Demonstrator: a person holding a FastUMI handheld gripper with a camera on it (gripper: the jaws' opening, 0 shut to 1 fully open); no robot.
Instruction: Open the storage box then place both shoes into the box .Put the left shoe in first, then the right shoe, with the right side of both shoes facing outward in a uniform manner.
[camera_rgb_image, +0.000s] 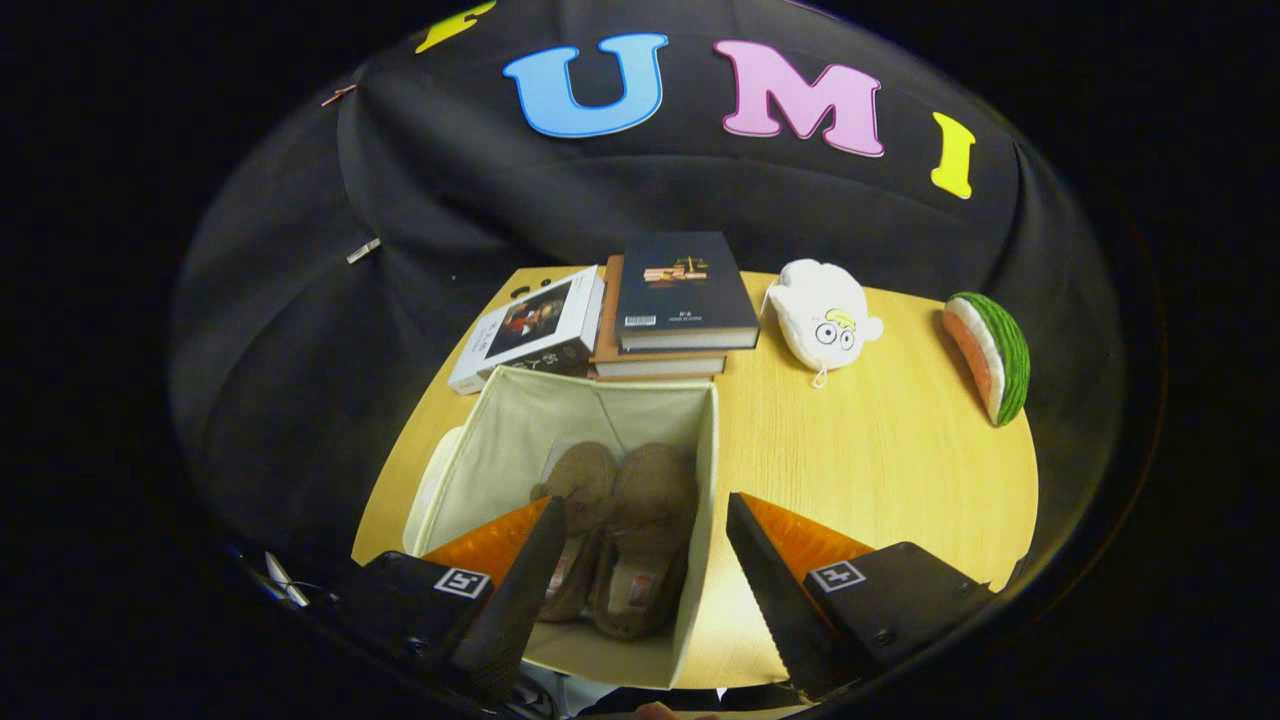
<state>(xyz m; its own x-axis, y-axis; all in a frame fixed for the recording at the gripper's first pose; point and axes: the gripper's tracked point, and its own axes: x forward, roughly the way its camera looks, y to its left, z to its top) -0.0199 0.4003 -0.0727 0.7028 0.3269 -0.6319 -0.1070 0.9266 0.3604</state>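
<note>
A cream fabric storage box (520, 440) stands open on the wooden table, just under and ahead of my fingers. Two brown fuzzy shoes lie side by side on its floor, the left-hand shoe (580, 485) and the right-hand shoe (650, 520), toes pointing away from me. My gripper (645, 515) hovers above the box, open, with nothing between its fingers. The left finger (530, 570) hangs over the box's inside; the right finger (765, 575) is over the table just outside the box's right wall. The box lid (432, 490) leans against the box's left side.
Beyond the box lie a stack of books (680, 300) and a white boxed book (530, 335). A white plush toy (825, 320) and a watermelon-slice plush (990, 355) sit at the far right. Bare tabletop (880, 460) stretches right of the box.
</note>
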